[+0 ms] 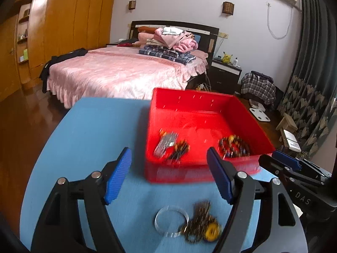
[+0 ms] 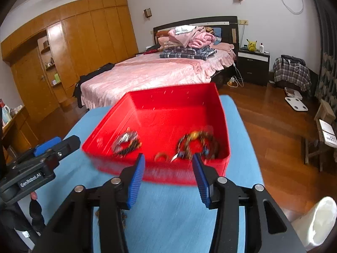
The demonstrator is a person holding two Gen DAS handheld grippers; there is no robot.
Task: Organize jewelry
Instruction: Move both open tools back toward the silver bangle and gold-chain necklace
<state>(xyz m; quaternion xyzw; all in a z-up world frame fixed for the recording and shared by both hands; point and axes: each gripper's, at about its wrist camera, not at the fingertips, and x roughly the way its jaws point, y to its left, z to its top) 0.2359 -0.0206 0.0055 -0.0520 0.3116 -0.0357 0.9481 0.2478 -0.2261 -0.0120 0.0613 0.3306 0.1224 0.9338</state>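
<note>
Left wrist view: my left hand-held gripper [image 1: 168, 177] gapes empty before the red bin [image 1: 189, 172], a clear bangle [image 1: 171, 221] and beaded chain [image 1: 202, 223] beneath it (awaiting pickup, I judge); right hand-held gripper [image 2: 168, 177] likewise unclenched, empty.

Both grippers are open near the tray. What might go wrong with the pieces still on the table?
1. The clear bangle touches the beaded tangle; grabbing one may drag the other.
2. The tangle lies close to the table edge nearest the camera and could be nudged off.
3. Both views are blurred, so aim may be off.
</note>
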